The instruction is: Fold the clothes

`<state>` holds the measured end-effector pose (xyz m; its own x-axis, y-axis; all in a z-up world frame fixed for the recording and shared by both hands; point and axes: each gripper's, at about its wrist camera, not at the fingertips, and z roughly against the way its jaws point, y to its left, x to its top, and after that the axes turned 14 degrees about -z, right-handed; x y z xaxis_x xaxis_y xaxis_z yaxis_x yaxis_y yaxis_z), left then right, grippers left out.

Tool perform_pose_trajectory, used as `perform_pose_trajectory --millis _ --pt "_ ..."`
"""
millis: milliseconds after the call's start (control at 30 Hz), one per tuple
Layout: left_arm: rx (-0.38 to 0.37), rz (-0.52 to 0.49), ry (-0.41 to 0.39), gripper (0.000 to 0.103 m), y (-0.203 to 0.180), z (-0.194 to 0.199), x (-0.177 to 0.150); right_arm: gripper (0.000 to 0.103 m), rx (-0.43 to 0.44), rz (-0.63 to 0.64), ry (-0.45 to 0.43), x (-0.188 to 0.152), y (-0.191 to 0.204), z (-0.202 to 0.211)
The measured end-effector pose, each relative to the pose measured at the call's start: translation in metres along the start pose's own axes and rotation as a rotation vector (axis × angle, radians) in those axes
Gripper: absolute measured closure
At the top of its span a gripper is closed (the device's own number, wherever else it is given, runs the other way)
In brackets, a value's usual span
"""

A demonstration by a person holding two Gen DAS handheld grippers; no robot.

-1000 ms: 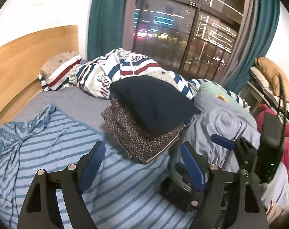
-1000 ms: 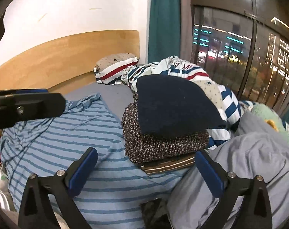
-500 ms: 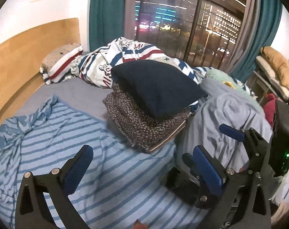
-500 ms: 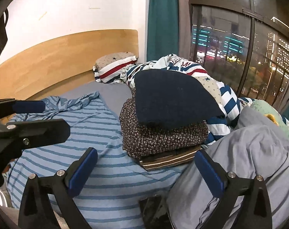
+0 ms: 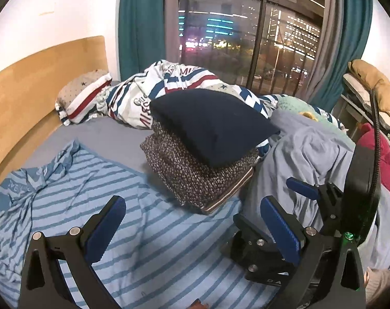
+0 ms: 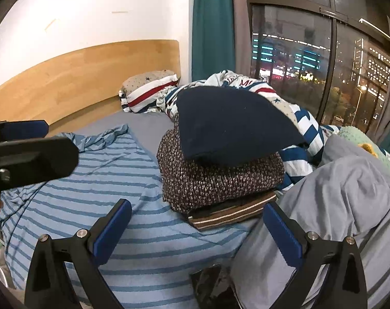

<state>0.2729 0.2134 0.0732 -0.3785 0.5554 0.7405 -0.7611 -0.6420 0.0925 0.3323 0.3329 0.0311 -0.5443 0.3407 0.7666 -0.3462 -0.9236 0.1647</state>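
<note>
left view: the left claw (image 5: pixel 192 229) is hanging released, nothing between its jaws, having just been opening over the flat striped shirt (image 5: pixel 156 231), not yet folded. right view: the right claw (image 6: pixel 197 229) is gaping empty; a folded stack (image 6: pixel 220 154) is sitting beside the shirt.

Striped cloth (image 5: pixel 97 188) lies open; folded stack (image 5: pixel 207 154) blocks beyond.

Count, bed surface. Grippers: two, left gripper (image 5: pixel 192 226) and right gripper (image 6: pixel 197 231), two blue-padded fingers each. Folded garments in stack beyond the fingertips: three — navy piece (image 6: pixel 233 126) on top, speckled knit (image 6: pixel 220 180) under it, brown striped piece (image 6: pixel 231 215) at the bottom. Striped blue shirt (image 5: pixel 148 244) spread under the fingers: one. Pillow (image 5: pixel 84 95): one. Patterned duvet (image 5: pixel 169 82): one. Grey cloth heap (image 6: pixel 336 206) right of the fingers: one.
</note>
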Motion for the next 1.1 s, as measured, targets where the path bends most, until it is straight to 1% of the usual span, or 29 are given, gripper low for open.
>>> perform_pose_trajectory --millis 233,733,967,1100 --pt "0.001 0.047 0.021 0.000 0.008 -0.004 -0.005 0.000 -0.013 -0.006 0.008 -0.002 0.000 0.001" --pt "-0.006 0.039 0.017 0.000 0.006 -0.004 -0.006 0.000 -0.022 -0.025 0.010 -0.001 -0.009 0.000" --pt "-0.010 0.045 0.001 0.000 0.006 -0.001 -0.005 0.000 -0.028 -0.026 0.003 0.000 -0.010 0.003" --pt "-0.020 0.041 -0.014 0.000 0.006 0.001 -0.001 0.000 -0.021 -0.029 -0.005 0.006 -0.012 0.009"
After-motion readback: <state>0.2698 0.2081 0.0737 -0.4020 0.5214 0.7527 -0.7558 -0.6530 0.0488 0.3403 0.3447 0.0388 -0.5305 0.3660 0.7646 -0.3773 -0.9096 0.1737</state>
